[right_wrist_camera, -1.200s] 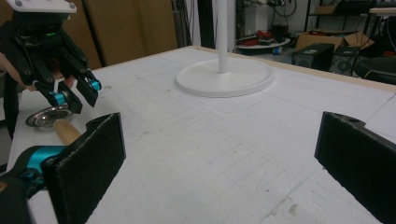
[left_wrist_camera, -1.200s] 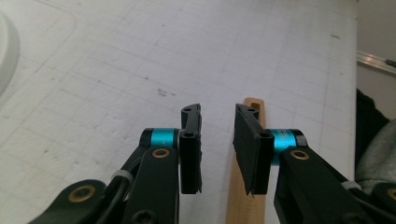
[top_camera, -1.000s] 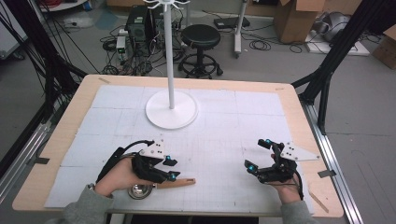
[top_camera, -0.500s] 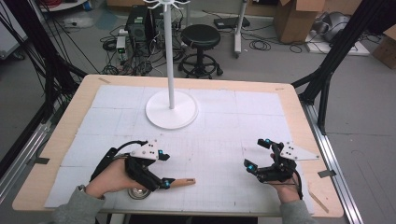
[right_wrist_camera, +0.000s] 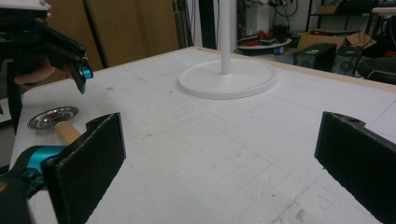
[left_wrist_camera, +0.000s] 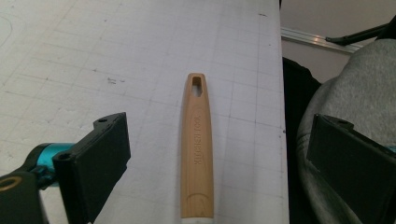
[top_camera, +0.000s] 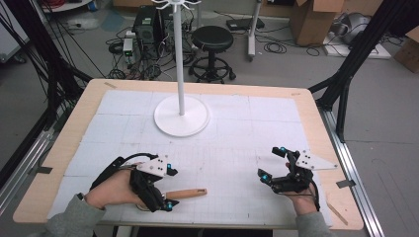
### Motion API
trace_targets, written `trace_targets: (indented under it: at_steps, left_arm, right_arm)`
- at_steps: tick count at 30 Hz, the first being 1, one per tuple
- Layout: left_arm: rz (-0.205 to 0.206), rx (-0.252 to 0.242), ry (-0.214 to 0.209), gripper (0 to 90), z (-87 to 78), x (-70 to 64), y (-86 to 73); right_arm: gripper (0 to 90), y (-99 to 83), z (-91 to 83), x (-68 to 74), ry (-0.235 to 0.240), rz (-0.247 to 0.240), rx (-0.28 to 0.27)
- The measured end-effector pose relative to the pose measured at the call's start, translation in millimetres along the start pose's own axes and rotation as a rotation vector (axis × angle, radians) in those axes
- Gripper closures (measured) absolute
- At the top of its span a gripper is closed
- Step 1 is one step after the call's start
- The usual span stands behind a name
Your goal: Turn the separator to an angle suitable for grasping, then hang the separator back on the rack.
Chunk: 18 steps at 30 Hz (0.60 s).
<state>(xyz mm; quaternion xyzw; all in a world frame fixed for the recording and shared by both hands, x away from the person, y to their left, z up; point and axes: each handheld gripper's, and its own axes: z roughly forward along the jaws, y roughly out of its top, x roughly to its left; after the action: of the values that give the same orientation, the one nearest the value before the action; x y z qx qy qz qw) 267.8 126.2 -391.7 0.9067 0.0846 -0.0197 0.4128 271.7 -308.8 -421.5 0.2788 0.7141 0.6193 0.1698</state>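
Observation:
A utensil with a wooden handle [top_camera: 187, 193] [left_wrist_camera: 197, 154] and a small metal bowl [right_wrist_camera: 53, 117] lies flat near the table's front left edge. My left gripper [top_camera: 169, 188] [left_wrist_camera: 224, 163] is open above it. Its jaws stand wide on either side of the handle without touching it, and the handle points away to the right. In the high view the gripper and hand cover the metal bowl. My right gripper [top_camera: 271, 164] [right_wrist_camera: 224, 158] rests open at the front right with nothing between its jaws. The left gripper [right_wrist_camera: 70, 56] also appears at the far left of the right gripper view.
A white stand with a round base [top_camera: 181, 118] [right_wrist_camera: 227, 78] and a tall pole rises at the table's middle back. A white gridded mat [top_camera: 237, 143] covers the wooden table. A stool, boxes and cables lie on the floor beyond.
My left gripper has shifted slightly left and back along the utensil, and now sits over the bowl end with the handle between its jaws. The right gripper has not moved.

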Motion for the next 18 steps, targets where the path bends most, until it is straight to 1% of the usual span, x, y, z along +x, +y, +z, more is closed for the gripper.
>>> trace_targets:
  at_steps: [1, 2, 3, 6, 8, 10, 12, 13, 14, 15, 16, 18]
  left_arm:
    - [-0.006, -0.003, 0.001, 7.0, 1.1, 0.3, -0.2]
    - [-0.01, 0.003, 0.003, 7.8, 2.2, 0.5, -0.4]
    - [0.001, 0.014, 0.006, 8.9, 3.0, 0.7, -0.4]
    - [-0.003, 0.036, 0.004, 9.7, 7.1, 2.3, -1.4]
    - [-0.003, 0.062, 0.002, 10.7, 8.8, 5.0, -1.8]
    - [-0.007, 0.078, 0.009, 13.2, 11.3, 7.1, -2.6]
    - [-0.019, 0.098, -0.002, 17.7, 13.2, 10.3, -2.6]
    - [-0.022, 0.098, -0.003, 20.7, 14.1, 11.4, -2.7]
    - [-0.021, 0.102, -0.002, 21.1, 15.2, 13.4, -3.0]
    - [-0.031, 0.102, -0.008, 21.1, 16.1, 14.8, -3.3]
    - [-0.03, 0.101, -0.011, 21.1, 16.9, 16.3, -3.9]
    - [-0.035, 0.113, -0.017, 21.7, 17.3, 17.8, -4.3]
  right_arm:
    - [0.9, -0.1, -0.2, 0.7, 0.004, 0.01, 0.005]
    - [0.9, -0.2, 0.1, 0.3, 0.004, 0.006, 0.005]
    - [0.9, -0.3, 0.6, 0.2, 0.002, 0.005, 0.004]
    - [0.9, -0.5, 1.0, 0.4, 0.005, 0.006, 0.007]
    - [0.9, -0.5, 0.5, 0.5, 0.004, 0.006, 0.006]
    - [0.9, -0.8, -0.5, 0.4, 0.003, 0.005, 0.01]
    - [0.9, -1.1, -1.1, 0.5, -0.001, 0.002, 0.011]
    - [0.9, -1.3, -1.3, 0.4, -0.009, 0.003, 0.016]
    - [0.9, -1.5, -1.5, 0.3, -0.012, 0.008, 0.018]
    - [0.9, -1.6, -1.7, -0.1, -0.014, 0.01, 0.015]
    - [0.9, -1.6, -1.9, -0.4, -0.015, 0.003, 0.014]
    - [0.9, -1.5, -2.4, -0.1, -0.015, 0.005, 0.012]
